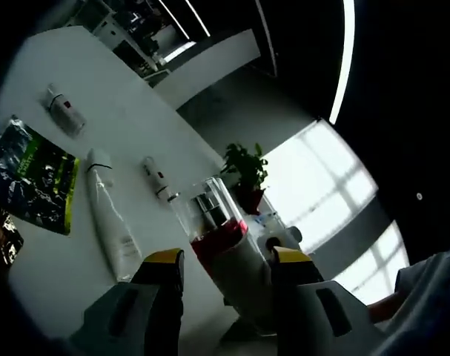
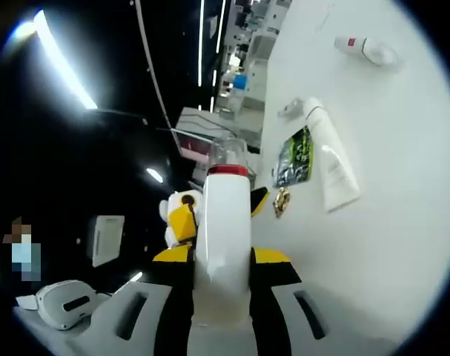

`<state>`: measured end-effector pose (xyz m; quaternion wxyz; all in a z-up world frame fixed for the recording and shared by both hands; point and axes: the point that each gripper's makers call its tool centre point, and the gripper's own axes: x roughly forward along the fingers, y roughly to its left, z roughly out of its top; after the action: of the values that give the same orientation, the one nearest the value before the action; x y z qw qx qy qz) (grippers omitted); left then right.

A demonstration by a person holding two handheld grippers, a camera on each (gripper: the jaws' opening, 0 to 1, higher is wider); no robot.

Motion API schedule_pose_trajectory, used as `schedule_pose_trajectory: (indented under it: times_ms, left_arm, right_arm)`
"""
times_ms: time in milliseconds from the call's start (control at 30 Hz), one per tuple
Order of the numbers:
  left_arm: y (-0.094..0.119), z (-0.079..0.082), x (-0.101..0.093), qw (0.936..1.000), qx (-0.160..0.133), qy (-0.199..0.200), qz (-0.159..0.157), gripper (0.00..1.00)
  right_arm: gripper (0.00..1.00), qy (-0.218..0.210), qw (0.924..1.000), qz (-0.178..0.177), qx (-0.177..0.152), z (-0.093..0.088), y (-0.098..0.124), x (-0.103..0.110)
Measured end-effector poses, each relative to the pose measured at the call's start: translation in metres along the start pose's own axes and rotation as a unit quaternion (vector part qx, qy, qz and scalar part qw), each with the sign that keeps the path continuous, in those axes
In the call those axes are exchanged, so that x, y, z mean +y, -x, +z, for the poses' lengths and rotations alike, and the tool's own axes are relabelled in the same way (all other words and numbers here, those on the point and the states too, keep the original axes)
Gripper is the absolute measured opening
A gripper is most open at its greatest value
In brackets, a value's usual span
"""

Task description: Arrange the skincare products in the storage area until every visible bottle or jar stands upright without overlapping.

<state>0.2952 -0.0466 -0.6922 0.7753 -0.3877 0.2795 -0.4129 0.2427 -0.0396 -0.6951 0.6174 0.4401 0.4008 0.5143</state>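
Both tools are closed on the same pump bottle, a white one with a red band and a clear cap. In the left gripper view the left tool (image 1: pixel 228 267) has its yellow-tipped jaws on either side of the pump bottle (image 1: pixel 232 256), which leans up and away from the camera with its clear cap and silver pump head toward the middle of the picture. In the right gripper view the right tool (image 2: pixel 223 259) clamps the bottle's white body low down, and the left tool's yellow jaws show behind it, gripping nearer the red band. The bottle is held above the white table (image 1: pixel 128 119), not resting on it. Lying flat on the table are a long white tube (image 1: pixel 110 219), a small white bottle with a red mark (image 1: pixel 65 111) farther off, and a slim white applicator (image 1: pixel 158 180) near the tube. A green and black sachet (image 1: pixel 32 178) lies beside the tube. A potted plant (image 1: pixel 247 174) stands at the far end of the table, against bright windows.
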Motion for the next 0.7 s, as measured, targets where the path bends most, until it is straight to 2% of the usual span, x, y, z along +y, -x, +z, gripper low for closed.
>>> schedule_pose_trajectory:
  times_ms: [67,267,333,433,567,700]
  left_arm:
    - [-0.0014,-0.0006,-0.0063,0.9998,-0.002,0.016,-0.014,0.32]
    - [-0.0036,-0.0009,-0.0118,0.9993,-0.013,0.023,-0.027,0.3]
    - [-0.0031,-0.0029,-0.0124,0.9988,-0.007,0.039,-0.029,0.3]
    - [-0.0023,-0.004,-0.0118,0.9988,-0.003,0.039,-0.031,0.29]
    - [-0.0027,-0.005,-0.0125,0.9989,-0.013,0.032,-0.032,0.29]
    - [-0.0023,-0.0062,-0.0124,0.9992,-0.001,0.029,-0.03,0.29]
  right_arm:
    - [0.27,0.003,1.0,0.003,0.001,0.0,0.0003,0.0015]
    - [0.27,0.006,0.9999,0.009,0.001,0.0014,0.002,0.004]
    - [0.27,0.008,0.9999,0.008,0.005,-0.0003,0.002,0.004]
    - [0.27,0.013,0.9999,0.005,0.009,-0.0023,0.0016,0.003]
    - [0.27,0.021,0.9997,0.001,0.012,-0.0028,0.0011,0.002]
    - [0.27,0.044,0.9988,-0.007,0.019,-0.0047,0.0019,0.0003]
